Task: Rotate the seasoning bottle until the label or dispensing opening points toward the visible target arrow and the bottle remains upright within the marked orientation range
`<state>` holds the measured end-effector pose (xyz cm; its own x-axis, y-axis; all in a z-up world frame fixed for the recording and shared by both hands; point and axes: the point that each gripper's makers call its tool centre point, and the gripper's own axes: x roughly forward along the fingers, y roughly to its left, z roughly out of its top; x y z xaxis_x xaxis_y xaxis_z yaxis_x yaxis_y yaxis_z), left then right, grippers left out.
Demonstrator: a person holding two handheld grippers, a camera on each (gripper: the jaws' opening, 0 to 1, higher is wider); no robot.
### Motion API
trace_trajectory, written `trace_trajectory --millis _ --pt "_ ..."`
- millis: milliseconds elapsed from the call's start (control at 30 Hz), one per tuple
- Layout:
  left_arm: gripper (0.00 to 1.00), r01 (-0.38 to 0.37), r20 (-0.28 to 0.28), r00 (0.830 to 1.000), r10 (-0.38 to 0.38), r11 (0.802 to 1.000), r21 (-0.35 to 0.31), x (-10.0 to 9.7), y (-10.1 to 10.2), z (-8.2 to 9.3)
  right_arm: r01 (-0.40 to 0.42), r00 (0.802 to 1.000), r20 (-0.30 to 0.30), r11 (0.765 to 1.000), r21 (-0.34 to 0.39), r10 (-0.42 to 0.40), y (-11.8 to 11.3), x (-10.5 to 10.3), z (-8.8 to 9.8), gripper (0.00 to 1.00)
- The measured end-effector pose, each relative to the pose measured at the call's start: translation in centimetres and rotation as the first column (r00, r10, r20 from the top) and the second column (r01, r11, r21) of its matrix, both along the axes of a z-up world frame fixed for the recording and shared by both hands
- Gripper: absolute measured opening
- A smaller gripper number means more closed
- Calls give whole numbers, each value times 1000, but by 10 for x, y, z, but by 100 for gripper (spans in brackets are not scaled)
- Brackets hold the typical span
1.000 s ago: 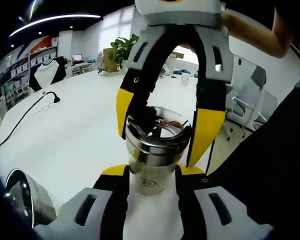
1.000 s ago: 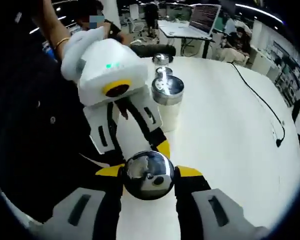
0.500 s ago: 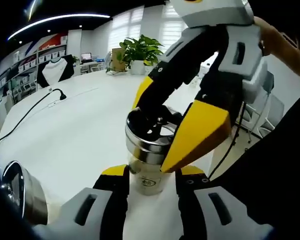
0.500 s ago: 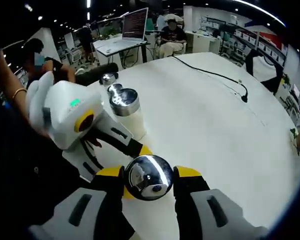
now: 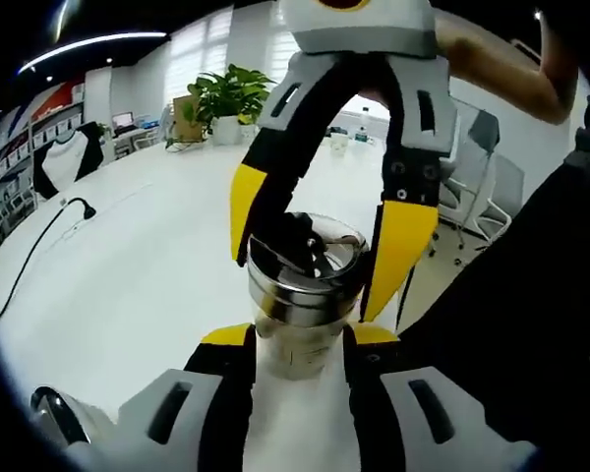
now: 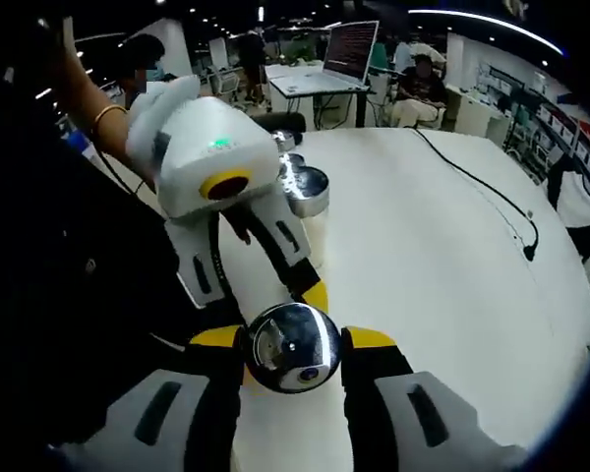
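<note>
A wide white table [image 5: 128, 256] spreads under both hands, with a black cable [image 5: 39, 241] trailing across it and a potted plant [image 5: 221, 93] at its far edge. In the right gripper view a laptop [image 6: 349, 49] sits open on a farther desk, and two more shakers [image 6: 305, 192] with steel lids stand on the table behind the left gripper [image 6: 310, 295]. The seasoning bottle [image 5: 295, 305] stands upright near the table's near edge, a glass body with a steel cap. The left gripper [image 5: 295, 339] has its jaws closed on the glass body, low down. The right gripper [image 5: 315, 256] comes down from above, its yellow-tipped jaws pressed against opposite sides of the steel cap [image 6: 293, 346], which shines like a dome between the right gripper [image 6: 293, 344] tips.
</note>
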<state>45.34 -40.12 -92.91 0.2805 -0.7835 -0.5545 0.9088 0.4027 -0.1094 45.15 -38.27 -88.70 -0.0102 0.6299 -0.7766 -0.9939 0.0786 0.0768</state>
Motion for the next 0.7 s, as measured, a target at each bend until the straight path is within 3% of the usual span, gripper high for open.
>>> trace_trajectory --millis 67,167,267,400,467,500,533,633,700 --pt "38 -9 1 1000 9 1000 1 -1 -1 0 3 1000 4 1000 -6 -3 1 0 0 37" --pt "37 -64 -7 998 64 998 -1 0 1 -1 79 997 22 997 -27 -78 1 4 -3 38" --pt "37 -178 -41 983 177 984 -31 3 1 -2 210 978 14 977 -38 -210 -2 8 -6 38" --pt "36 -243 -29 970 242 970 -22 3 0 -5 354 935 -3 935 -33 -354 -9 12 -7 38" --pt "34 -224 4 974 225 973 48 3 4 -12 405 914 -13 914 -2 -405 -9 14 -3 38" --pt "33 -223 9 975 223 973 51 3 3 -14 452 892 -30 892 12 -452 -10 16 0 37" --pt "33 -230 3 973 230 972 42 4 3 -13 470 882 -39 883 10 -469 -11 16 0 37" --pt "32 -235 -13 972 236 972 24 4 6 -10 409 912 -13 912 10 -409 -11 16 -1 37" --pt "30 -234 -9 972 234 972 14 2 8 -7 394 919 -11 919 6 -394 -11 16 -2 37"
